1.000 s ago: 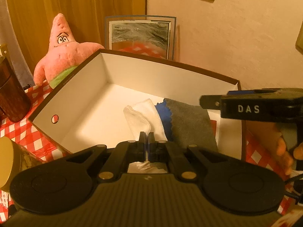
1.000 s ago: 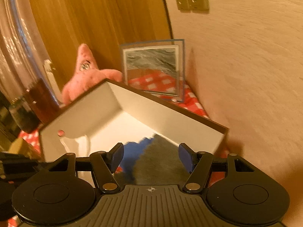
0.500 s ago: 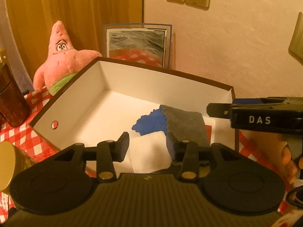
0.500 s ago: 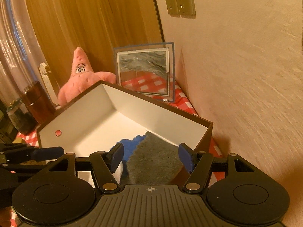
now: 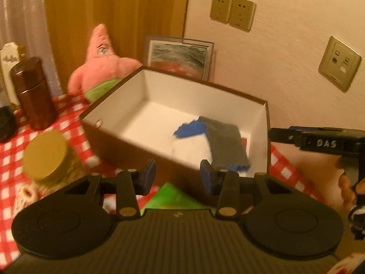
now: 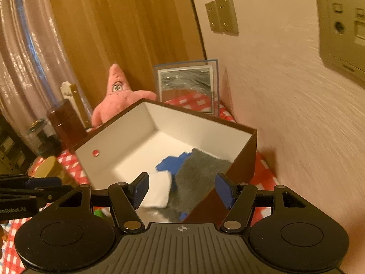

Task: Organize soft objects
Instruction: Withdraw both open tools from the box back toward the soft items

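Observation:
A brown box with a white inside (image 5: 146,96) (image 6: 127,141) stands on the red checked cloth. In it lie a white folded cloth (image 5: 191,148) (image 6: 158,189), a blue cloth (image 5: 189,130) (image 6: 173,163) and a grey cloth (image 5: 225,146) (image 6: 200,173). A pink star plush (image 5: 102,68) (image 6: 118,98) sits behind the box's left corner. My left gripper (image 5: 178,177) is open and empty, just outside the box's near wall. My right gripper (image 6: 182,188) is open and empty over the box's near right corner.
A brown canister (image 5: 34,93) (image 6: 66,125) and a gold-lidded jar (image 5: 45,155) (image 6: 45,167) stand left of the box. A framed picture (image 5: 180,59) (image 6: 189,86) leans on the wall behind it. A green packet (image 5: 173,197) lies below the left gripper. The wall runs close along the right.
My left gripper was shut on the white cloth, opened and let it go in the box, then drew back out over the near wall. My right gripper stayed open and rose a little.

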Demonstrator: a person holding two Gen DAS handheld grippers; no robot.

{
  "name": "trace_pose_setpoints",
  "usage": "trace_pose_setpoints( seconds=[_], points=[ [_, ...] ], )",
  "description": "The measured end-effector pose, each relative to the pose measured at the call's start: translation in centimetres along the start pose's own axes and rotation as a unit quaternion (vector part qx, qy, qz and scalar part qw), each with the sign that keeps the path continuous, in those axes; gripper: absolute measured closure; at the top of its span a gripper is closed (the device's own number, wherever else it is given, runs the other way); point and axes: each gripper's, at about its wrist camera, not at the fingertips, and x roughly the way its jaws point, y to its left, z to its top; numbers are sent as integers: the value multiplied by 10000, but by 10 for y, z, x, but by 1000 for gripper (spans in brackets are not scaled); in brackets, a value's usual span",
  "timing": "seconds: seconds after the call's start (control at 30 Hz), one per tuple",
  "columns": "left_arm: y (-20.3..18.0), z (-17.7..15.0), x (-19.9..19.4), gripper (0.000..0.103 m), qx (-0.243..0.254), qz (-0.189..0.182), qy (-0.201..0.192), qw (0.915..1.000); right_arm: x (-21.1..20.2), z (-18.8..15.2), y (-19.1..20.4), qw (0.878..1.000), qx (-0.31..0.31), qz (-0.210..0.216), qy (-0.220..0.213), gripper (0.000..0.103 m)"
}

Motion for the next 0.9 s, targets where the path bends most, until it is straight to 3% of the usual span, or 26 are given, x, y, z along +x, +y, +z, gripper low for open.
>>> trace_pose_setpoints(
  seconds=[0.47,0.77,0.9],
  points=[
    [71,-89,-86,63,-405,693,474,9956,-54,-63,69,9978,-143,619,185,39],
    [133,-116,-108,63,-205,734,541,9956,-59,-107,153,9941,-250,944,469,39],
    [170,-123,-112,63,-28,567,612,9965,-46,-125,197,9950,-138,760,635,39]
  ],
)
